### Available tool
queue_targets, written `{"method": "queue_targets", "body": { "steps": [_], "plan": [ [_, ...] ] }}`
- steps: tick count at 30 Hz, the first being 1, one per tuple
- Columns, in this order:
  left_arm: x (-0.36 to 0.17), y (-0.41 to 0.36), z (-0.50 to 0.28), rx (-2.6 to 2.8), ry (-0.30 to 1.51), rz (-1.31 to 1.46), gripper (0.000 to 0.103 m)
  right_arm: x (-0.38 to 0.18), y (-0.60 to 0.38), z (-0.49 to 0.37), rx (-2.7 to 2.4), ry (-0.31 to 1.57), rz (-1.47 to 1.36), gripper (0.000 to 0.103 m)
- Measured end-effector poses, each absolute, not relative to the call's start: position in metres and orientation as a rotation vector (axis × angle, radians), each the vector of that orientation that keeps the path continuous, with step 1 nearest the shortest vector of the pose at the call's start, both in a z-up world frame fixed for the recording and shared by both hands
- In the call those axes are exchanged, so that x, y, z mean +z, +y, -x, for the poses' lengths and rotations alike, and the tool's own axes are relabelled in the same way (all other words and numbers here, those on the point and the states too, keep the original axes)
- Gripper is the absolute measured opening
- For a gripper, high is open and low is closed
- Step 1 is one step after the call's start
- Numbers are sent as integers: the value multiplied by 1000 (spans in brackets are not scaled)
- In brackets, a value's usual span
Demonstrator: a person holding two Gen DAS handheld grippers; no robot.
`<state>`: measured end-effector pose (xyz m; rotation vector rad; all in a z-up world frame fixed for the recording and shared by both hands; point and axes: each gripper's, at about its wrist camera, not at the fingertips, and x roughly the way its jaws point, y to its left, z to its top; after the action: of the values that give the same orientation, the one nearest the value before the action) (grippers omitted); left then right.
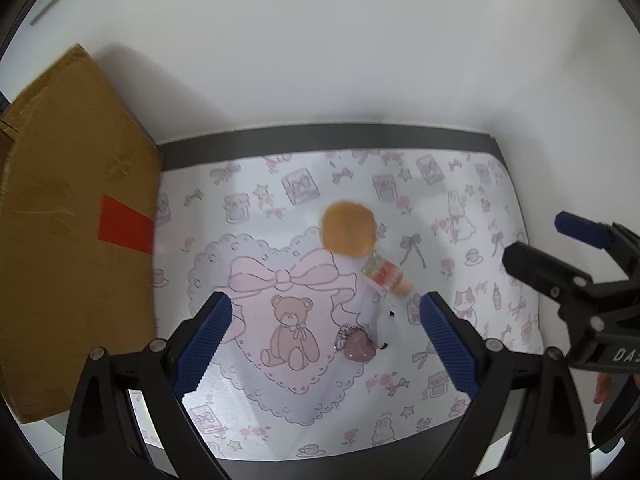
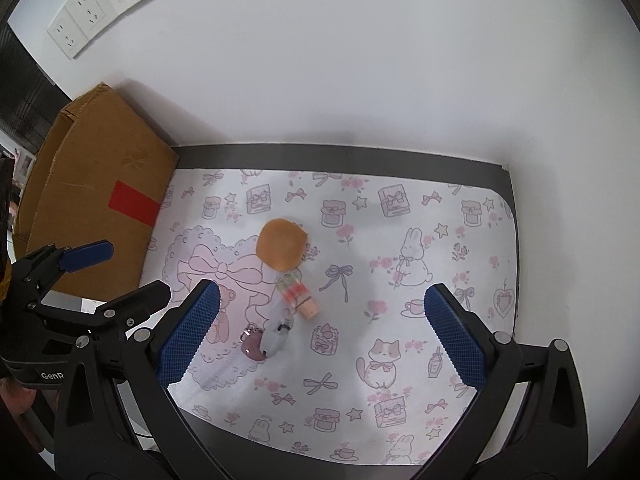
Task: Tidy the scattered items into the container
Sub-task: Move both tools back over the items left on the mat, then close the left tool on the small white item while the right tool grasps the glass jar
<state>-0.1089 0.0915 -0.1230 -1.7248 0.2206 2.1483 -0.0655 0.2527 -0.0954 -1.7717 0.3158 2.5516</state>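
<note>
A round tan puff (image 1: 349, 229) (image 2: 282, 249) lies mid-mat. Next to it lies a small clear tube with red bands and a peach cap (image 1: 386, 273) (image 2: 298, 295). Nearer lie a white charm (image 2: 276, 336) (image 1: 385, 322) and a mauve heart trinket (image 1: 360, 347) (image 2: 253, 347), touching. A cardboard box (image 1: 68, 240) (image 2: 100, 196) with a red patch stands at the mat's left edge. My left gripper (image 1: 326, 344) is open and empty above the trinkets; it also shows in the right wrist view (image 2: 120, 270). My right gripper (image 2: 322, 334) is open and empty; it also shows in the left wrist view (image 1: 540, 240).
A patterned pink-and-white mat (image 2: 400, 240) covers a dark table (image 2: 340, 156) against a white wall. Wall sockets (image 2: 88, 12) sit high on the left. The table's right edge (image 2: 516, 240) lies close to the mat.
</note>
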Motion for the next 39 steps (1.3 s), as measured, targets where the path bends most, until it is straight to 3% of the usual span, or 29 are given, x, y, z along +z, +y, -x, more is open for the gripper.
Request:
{"method": "queue_targets", "body": {
  "steps": [10, 14, 18, 23, 39],
  "plan": [
    [-181, 115, 92, 2034, 276, 1796, 94, -134, 261, 70, 2488, 304, 1908, 87],
    [-200, 122, 90, 1994, 274, 1817, 94, -154, 259, 72, 2458, 276, 1979, 76],
    [-217, 127, 92, 1960, 268, 1857, 79, -171, 260, 78, 2434, 278, 2032, 73],
    [-231, 132, 92, 1903, 243, 1886, 70, -187, 258, 86, 2425, 253, 2091, 63],
    [-260, 122, 90, 1812, 185, 1974, 27, -228, 234, 106, 2422, 229, 2241, 60]
  ]
}}
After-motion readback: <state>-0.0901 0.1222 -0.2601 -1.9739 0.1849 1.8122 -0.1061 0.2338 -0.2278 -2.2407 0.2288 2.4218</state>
